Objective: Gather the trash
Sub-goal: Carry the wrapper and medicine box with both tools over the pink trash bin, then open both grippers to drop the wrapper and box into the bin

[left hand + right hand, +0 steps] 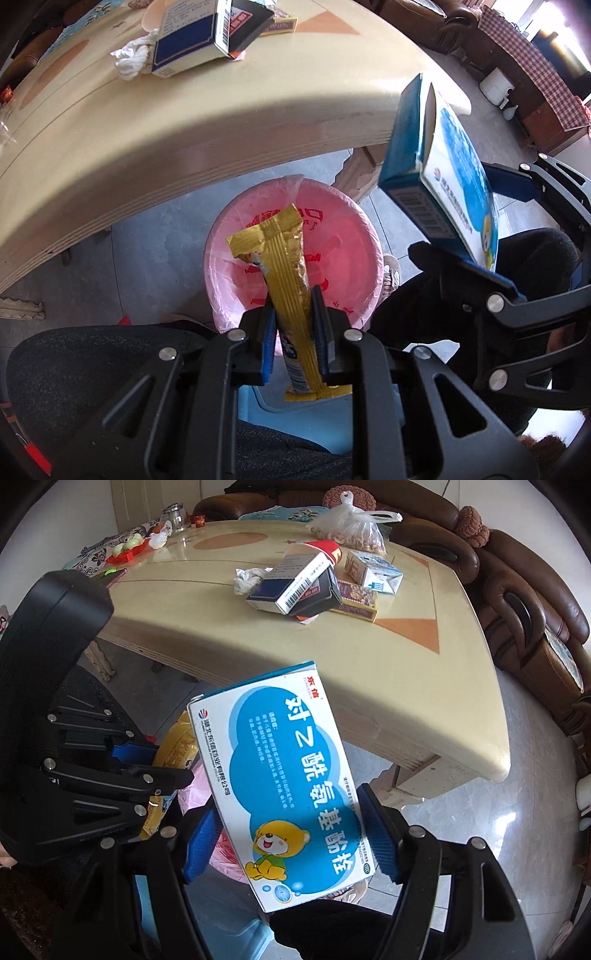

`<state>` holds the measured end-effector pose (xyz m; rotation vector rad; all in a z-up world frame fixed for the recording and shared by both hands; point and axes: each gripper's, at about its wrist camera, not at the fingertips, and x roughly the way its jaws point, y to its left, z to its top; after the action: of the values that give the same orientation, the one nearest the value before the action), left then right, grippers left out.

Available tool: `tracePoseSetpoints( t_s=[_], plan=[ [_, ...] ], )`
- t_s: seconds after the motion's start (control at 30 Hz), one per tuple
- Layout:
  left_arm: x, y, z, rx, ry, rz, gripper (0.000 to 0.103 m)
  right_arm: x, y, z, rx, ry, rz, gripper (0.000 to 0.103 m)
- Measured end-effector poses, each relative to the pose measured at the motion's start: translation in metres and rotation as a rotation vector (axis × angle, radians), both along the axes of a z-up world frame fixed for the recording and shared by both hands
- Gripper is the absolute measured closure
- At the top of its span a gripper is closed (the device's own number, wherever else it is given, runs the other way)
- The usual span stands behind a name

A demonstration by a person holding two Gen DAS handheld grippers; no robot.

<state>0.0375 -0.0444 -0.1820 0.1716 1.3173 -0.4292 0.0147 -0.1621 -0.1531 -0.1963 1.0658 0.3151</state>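
My left gripper (293, 325) is shut on a gold snack wrapper (286, 266) and holds it upright above a bin lined with a pink bag (354, 251) on the floor below the table edge. My right gripper (290, 834) is shut on a blue and white medicine box (280, 775) with a cartoon bear, held off the table to the right of the bin; the box also shows in the left wrist view (443, 177). The wrapper (177, 746) and the left gripper (162, 775) show at the left of the right wrist view.
The cream table (369, 657) carries a heap of boxes (295, 587), a crumpled tissue (247, 578), a small carton (373, 570), a red cup (325, 550) and a plastic bag (351, 528). A brown sofa (524, 602) stands behind. My dark-trousered legs flank the bin.
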Motion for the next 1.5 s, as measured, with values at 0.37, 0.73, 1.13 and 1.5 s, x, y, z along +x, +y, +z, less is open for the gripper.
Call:
tracePoseSetpoints(
  t_s=[0.37,0.73,1.13,1.5],
  plan=[
    [0.015,-0.007,-0.065,0.010,0.096,-0.008,0.085,0.018,-0.008,-0.074,0.042,0.094,-0.103,0.035],
    [0.044,0.001,-0.137,0.027,0.268,0.032,0.085,0.038,-0.017,-0.129,0.024,0.176,-0.129,0.035],
    [0.067,0.000,-0.169,-0.009,0.363,0.093,0.085,0.057,-0.026,-0.160,0.042,0.260,-0.149,0.034],
    [0.072,0.006,-0.163,0.032,0.341,0.103,0.040,0.056,-0.012,-0.166,0.028,0.276,-0.104,0.022]
  ],
)
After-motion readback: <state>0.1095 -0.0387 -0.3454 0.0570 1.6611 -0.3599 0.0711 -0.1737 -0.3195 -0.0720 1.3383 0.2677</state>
